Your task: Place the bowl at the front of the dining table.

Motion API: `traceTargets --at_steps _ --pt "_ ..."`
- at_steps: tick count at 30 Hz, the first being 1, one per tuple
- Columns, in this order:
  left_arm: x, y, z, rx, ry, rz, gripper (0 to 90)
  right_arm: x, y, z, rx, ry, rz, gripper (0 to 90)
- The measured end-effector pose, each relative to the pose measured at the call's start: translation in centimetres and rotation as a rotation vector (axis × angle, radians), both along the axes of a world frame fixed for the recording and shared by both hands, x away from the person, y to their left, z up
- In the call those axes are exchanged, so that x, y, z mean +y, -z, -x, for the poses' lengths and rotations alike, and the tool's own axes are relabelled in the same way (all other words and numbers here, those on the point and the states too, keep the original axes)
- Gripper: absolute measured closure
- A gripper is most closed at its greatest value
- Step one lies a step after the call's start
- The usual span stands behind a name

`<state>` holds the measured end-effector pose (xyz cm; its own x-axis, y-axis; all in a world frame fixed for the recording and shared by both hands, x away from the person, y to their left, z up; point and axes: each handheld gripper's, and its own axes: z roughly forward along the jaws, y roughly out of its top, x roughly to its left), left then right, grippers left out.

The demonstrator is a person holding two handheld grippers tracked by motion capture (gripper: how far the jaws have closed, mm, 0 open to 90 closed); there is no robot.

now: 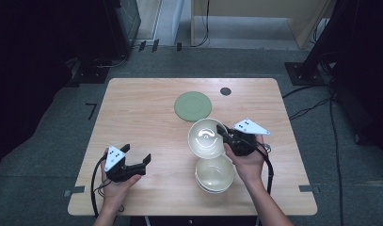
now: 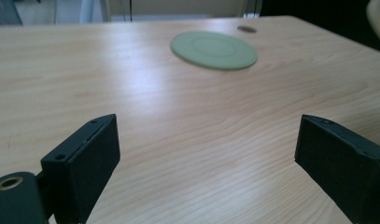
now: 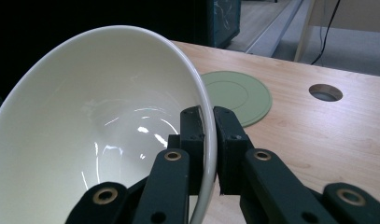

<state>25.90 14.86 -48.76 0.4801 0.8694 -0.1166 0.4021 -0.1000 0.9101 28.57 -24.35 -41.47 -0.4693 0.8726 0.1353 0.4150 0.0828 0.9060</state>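
In the high view, right of centre, the right hand-held gripper point(image 1: 223, 133) has its jaws pinched together on the rim of a cream bowl point(image 1: 206, 137), which is tilted so its glossy inside faces the camera. The right gripper view confirms the grip: one jaw lies inside the bowl point(image 3: 99, 126) and the other outside, with the thin rim between them, and the bowl's lower and left edges are cut off by the frame. Just below it in the high view sits a stack of cream bowls point(image 1: 214, 173) on the tabletop point(image 1: 147, 94); its right side is partly covered by the person's right hand point(image 1: 249, 162), and how many bowls it holds is hard to make out. At lower left, the left hand-held gripper point(image 1: 136, 155) is spread wide with nothing between its jaws; in the left gripper view its tips point(image 2: 206, 144) stand far apart above bare wood. A flat green disc point(image 1: 193, 105) lies toward the upper centre of the tabletop, near a small dark round hole point(image 1: 225, 91). The bowl's rim crosses the near edge of the disc point(image 3: 239, 95) in the right gripper view.
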Motion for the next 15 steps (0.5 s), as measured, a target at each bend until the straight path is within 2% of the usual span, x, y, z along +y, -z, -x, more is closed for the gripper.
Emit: traceTargets --at_steps 2,6,10,15 --pt "1.0 0.5 -0.5 0.017 -0.030 -0.020 6.7 -0.1 0.0 -0.7 -0.001 0.011 0.000 84.4" --pt "1.7 0.6 -0.6 0.024 -0.050 -0.023 6.7 -0.1 -0.1 -1.5 -0.002 0.022 0.006 84.4" --pt "2.7 1.0 -0.8 0.053 -0.084 -0.018 6.7 0.0 0.0 -2.4 0.003 0.032 -0.003 84.4" --pt "2.7 1.5 -1.1 0.074 -0.083 -0.018 6.7 0.2 0.0 -3.2 0.004 0.043 -0.009 84.4"
